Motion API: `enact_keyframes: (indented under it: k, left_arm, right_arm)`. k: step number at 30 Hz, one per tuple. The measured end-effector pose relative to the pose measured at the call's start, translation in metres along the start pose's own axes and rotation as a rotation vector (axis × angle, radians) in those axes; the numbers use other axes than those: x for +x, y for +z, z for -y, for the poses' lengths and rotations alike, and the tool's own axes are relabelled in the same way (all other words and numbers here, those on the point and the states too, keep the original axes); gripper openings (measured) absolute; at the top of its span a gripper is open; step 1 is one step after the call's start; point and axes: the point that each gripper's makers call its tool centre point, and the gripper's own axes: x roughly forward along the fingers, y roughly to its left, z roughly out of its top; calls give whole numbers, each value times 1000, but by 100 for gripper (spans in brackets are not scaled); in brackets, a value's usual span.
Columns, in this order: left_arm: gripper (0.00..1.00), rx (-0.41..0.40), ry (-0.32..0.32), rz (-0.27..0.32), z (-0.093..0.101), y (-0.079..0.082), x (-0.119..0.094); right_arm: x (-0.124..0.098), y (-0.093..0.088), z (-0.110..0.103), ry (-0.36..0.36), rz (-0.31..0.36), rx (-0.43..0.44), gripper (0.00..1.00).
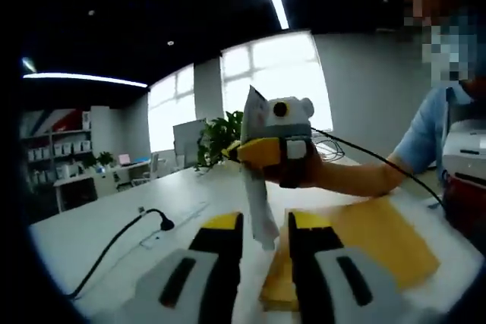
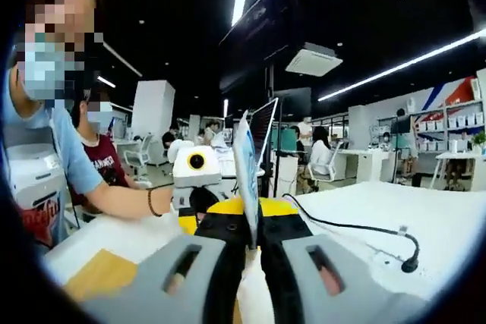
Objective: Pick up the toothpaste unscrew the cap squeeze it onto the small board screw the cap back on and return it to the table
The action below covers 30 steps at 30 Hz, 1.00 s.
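A white toothpaste tube [image 1: 259, 187] hangs above the white table [image 1: 114, 225]. My right gripper [image 1: 275, 151], held by a person's hand, is shut on the tube's upper part. The tube's lower end dips between the yellow-tipped jaws of my left gripper [image 1: 264, 222], which stand apart and do not visibly touch it. In the right gripper view the tube [image 2: 246, 157] stands edge-on, clamped between my right gripper's [image 2: 249, 225] jaws. My left gripper [image 2: 199, 187] faces it from just behind. The tan small board [image 1: 380, 240] lies flat on the table to the right, below the tube.
A black cable with a plug [image 1: 163, 224] runs across the table [image 2: 440, 218]. The board's corner [image 2: 99, 275] shows low on the left. A person in a blue shirt [image 1: 425, 134] holds the grippers, and another person [image 2: 99, 157] sits behind. Plants [image 1: 220, 136] stand at the far edge.
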Motion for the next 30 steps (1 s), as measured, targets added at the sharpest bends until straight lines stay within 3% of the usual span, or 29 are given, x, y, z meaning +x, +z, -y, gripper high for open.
enact_keyframes:
  k: [2, 4, 5, 7, 9, 10, 14, 17, 20, 25, 30]
  left_arm:
    - [24, 60, 21, 21, -3, 9, -7]
    - [24, 85, 24, 27, -2, 13, -10]
    - [24, 111, 22, 29, -1, 14, -10]
    - [21, 150, -26, 27, 12, 14, -7]
    - [23, 220, -61, 11, 25, 15, -1]
    - [25, 276, -43, 1, 25, 16, 2]
    - [24, 515, 23, -80, 24, 17, 9]
    - [25, 669, 48, -94, 28, 22, 11]
    - [32, 681, -24, -57, 47, 28, 14]
    - [35, 737, -65, 30, 65, 49, 11]
    - [32, 853, -76, -24, 72, 49, 12]
  right_arm:
    - [-8, 6, 4, 20, 19, 112, 3]
    - [-12, 11, -4, 113, 31, 332, 3]
    - [-14, 16, -4, 150, 61, 410, 3]
    - [-15, 28, -4, 213, 179, 540, 3]
    - [-13, 27, -1, 240, 222, 700, 3]
    - [-11, 25, -2, 263, 217, 753, 3]
    - [7, -3, -8, 300, 111, 1161, 3]
    - [15, -18, -21, 352, 49, 1346, 3]
    - [23, -25, -29, 369, 24, 1411, 3]
    - [29, -33, -32, 375, 13, 1488, 3]
    - [40, -34, -43, 402, -14, 1521, 3]
